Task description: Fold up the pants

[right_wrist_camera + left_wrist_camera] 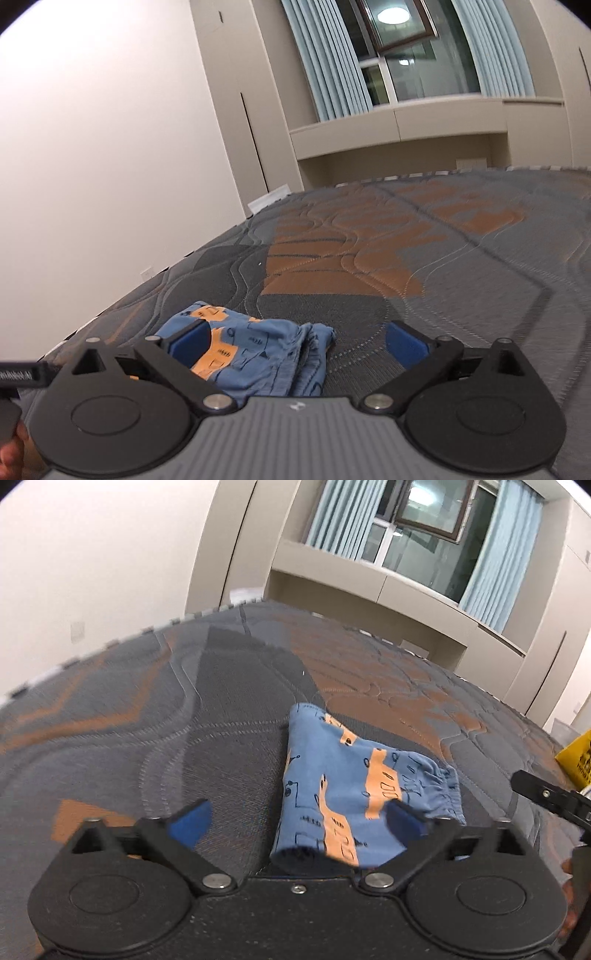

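Both hand-held grippers stood wide and empty: the left hand-held gripper (297, 821) and the right hand-held gripper (299, 341) each had blue pads spread apart, pinching nothing. Between and just ahead of them the pants (343, 790) lay on the mattress (147, 709) as a small folded bundle, waistband toward the right. Folding looked finished or nearly so. Any next move would likely be backing off, or one tidying press on the loose edge.

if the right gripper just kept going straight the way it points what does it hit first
Probably the mattress: the open right gripper tilts slightly down, and the folded pants sit left of its centre line. Depth is hard to judge.
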A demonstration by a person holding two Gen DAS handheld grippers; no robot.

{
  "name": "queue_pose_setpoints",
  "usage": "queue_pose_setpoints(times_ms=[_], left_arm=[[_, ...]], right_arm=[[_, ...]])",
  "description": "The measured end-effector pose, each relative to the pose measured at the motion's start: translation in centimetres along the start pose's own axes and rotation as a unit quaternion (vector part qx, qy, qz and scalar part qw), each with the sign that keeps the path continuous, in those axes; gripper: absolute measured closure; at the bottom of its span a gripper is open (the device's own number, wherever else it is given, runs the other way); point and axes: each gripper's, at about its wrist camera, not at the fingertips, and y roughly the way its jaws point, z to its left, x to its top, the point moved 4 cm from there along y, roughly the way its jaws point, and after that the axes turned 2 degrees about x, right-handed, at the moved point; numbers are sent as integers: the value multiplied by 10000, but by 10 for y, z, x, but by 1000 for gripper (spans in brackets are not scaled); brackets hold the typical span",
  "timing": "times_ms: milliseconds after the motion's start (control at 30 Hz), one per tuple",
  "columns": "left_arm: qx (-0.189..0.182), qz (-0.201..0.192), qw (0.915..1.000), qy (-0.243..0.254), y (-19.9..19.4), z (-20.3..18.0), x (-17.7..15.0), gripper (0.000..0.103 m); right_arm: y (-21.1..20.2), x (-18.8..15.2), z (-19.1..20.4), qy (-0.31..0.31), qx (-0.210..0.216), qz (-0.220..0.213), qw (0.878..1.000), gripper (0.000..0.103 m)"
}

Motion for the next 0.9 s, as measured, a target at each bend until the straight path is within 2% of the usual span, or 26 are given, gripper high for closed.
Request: queue_pose_setpoints(times_ms=[233,467,567,733,900], left_arm=[[-17,-117,9997,220,-64,-10,-24,1],[63,-551,9982,237,-115,-12,-66,1],[160,-656,9972,316,-128,-11,-88,1],[296,-788,9943,647,-145,-14,-119,1],[330,-942,9929,643,-157,-10,-140,1]], right_arm=[[-75,-18,19,-128,-133,-278,9994,0],[-145,-50,42,-219,-389,-722,9964,0],[-163,-71,53,-236,-538,-804,9950,0],[-185,-108,76,-632,-812,-902,9906,0],[-198,-139,89,-784,-1007,-812,9885,0]])
